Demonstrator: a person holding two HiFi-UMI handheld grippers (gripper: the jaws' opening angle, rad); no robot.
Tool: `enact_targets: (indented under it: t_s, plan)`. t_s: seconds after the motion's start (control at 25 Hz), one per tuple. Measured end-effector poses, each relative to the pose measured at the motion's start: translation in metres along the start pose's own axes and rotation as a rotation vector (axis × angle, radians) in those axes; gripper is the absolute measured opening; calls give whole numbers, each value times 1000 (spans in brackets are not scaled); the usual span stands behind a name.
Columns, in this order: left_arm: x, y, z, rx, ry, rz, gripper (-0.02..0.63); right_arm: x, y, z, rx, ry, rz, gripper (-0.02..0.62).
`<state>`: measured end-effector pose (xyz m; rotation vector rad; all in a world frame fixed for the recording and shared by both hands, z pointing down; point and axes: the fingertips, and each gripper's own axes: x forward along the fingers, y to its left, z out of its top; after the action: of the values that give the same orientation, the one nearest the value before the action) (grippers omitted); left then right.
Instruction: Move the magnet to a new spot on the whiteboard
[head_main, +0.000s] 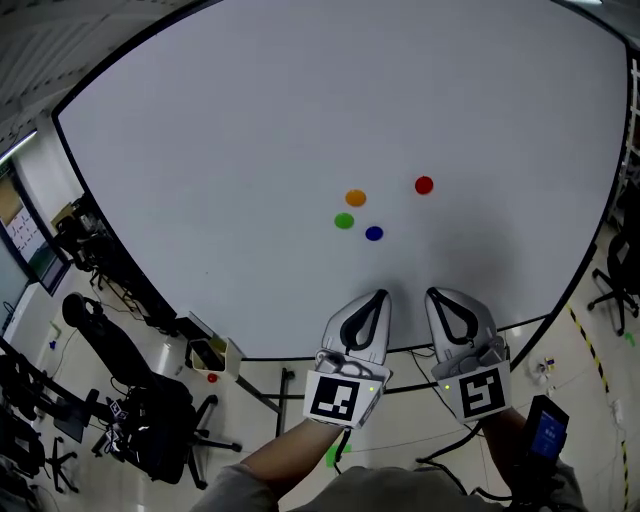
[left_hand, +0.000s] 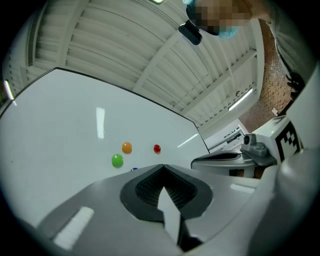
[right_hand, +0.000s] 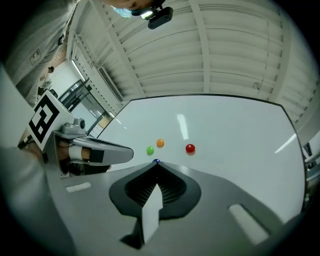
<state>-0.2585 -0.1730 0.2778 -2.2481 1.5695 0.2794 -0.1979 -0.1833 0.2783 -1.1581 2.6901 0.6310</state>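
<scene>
1. Whiteboard (head_main: 250, 150): one. Its top and right edges are cut off in the head view.
2. Grippers: two, side by side at the board's lower edge. My left gripper (head_main: 380, 296) and my right gripper (head_main: 433, 294) both have their jaws closed together, with nothing between them. I cannot tell whether the tips touch the board.
3. Magnets: four, all on the board above the grippers. The orange magnet (head_main: 355, 198), green magnet (head_main: 344, 221) and blue magnet (head_main: 374, 233) sit close together, and the red magnet (head_main: 424, 185) lies apart to their right. In both gripper views the blue one is almost hidden behind the jaw tips. I cannot tell which magnet is the one to be moved.
</scene>
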Motion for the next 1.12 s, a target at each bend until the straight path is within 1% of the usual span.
enact_targets:
  t_s: [0.2,0.36,0.56,0.64,0.72,0.88,0.96,1.04,1.12]
  plan:
    - [34,14,16,36,-46,26,0,28,-23,7,-44,-16,11,8]
    - [48,14,25,78,-50,31,0,46,-38,15,-92,-31,10,8]
    - [68,24,27,115,-71,45,0,72,-55,23,-204,-44,-7,9]
    - [74,27,29,122,-65,45,0,82,-62,26,-251,-53,-14,11]
    - [81,29,30,134,-64,48,1,90,-68,28,-273,-55,-21,47]
    - [91,35,29,146,-75,53,1,104,-74,29,-299,-42,-25,95]
    - [94,36,31,147,-83,52,1,112,-76,30,-335,-32,-18,138]
    - [97,38,33,149,-92,52,1,119,-77,29,-353,-19,-15,156]
    - [98,39,33,150,-97,49,0,122,-78,26,-365,-6,-28,155]
